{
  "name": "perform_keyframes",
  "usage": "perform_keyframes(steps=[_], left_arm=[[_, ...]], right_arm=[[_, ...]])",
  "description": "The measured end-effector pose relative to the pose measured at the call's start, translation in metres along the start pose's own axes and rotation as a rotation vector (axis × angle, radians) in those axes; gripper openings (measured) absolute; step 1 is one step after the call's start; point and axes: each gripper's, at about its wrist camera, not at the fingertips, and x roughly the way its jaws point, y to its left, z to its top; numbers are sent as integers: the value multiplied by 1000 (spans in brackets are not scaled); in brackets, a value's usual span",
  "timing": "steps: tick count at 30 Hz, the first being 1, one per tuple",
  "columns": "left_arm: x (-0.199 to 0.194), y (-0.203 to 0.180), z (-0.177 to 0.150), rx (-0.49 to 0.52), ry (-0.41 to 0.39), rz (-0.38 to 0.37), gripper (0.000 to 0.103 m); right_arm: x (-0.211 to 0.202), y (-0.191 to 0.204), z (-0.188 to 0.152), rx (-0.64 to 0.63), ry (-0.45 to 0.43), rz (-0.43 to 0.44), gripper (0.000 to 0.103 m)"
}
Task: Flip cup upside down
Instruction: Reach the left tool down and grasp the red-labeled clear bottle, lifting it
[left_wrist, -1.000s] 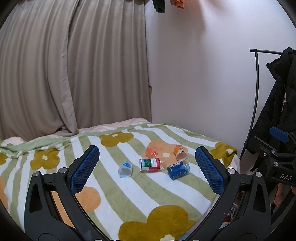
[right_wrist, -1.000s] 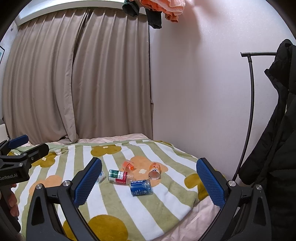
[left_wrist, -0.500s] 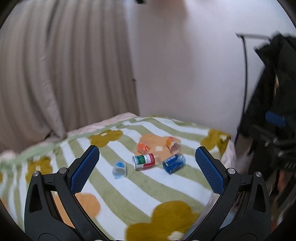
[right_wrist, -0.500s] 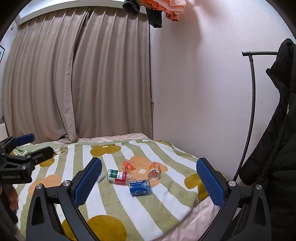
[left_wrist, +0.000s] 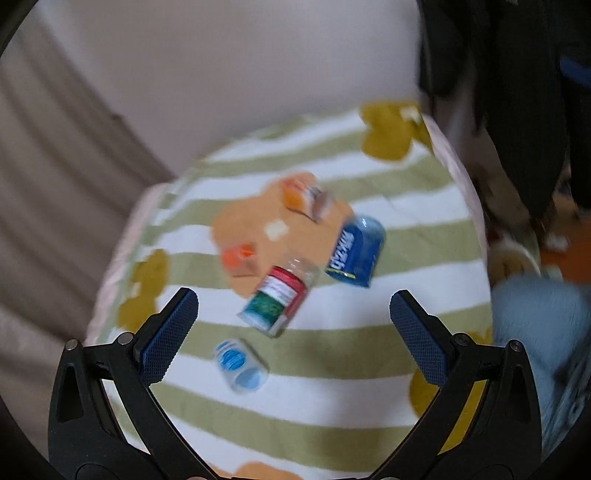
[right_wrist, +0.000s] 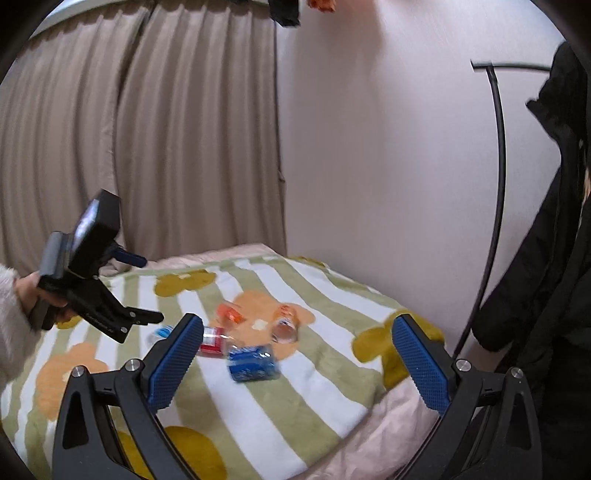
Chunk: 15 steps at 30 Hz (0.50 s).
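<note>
Several small cups lie on their sides on a striped flower blanket (left_wrist: 332, 369). In the blurred left wrist view I see a clear cup with blue print (left_wrist: 240, 365), a red, white and green cup (left_wrist: 277, 301), a blue cup (left_wrist: 354, 254), a small orange cup (left_wrist: 240, 260) and an orange and white cup (left_wrist: 304, 197). My left gripper (left_wrist: 293, 332) is open and empty above them. In the right wrist view the blue cup (right_wrist: 253, 362) and the orange and white cup (right_wrist: 284, 325) show beyond my open, empty right gripper (right_wrist: 295, 362). The left gripper (right_wrist: 140, 291) hovers at the left.
The blanket covers a bed (right_wrist: 388, 424) against a white wall (right_wrist: 369, 166). Beige curtains (right_wrist: 129, 147) hang behind. A black coat (right_wrist: 546, 258) on a rack (right_wrist: 498, 147) stands at the right, past the bed's edge.
My left gripper has swung forward and tilted down over the cups, which look larger and nearer. My right gripper has come slightly closer to the bed. Both stay open.
</note>
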Motion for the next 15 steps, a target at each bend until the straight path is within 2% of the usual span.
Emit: perform_keyframes(steps=[3,6,12,15], left_arm=[[60,7,1,58,106,-74,103],[116,12,-2,102,201,-106,97],[182,17,-12,147,308,-125,95],[204,23,-12,146,355,-147,87]], right_arm=[[24,-10,-9,23,33,-11,102],[43,-17,-18,24,63,-27,102],[84,-30,-40,44,132,-44,102],[100,-34,-49,52,164,-46,102]])
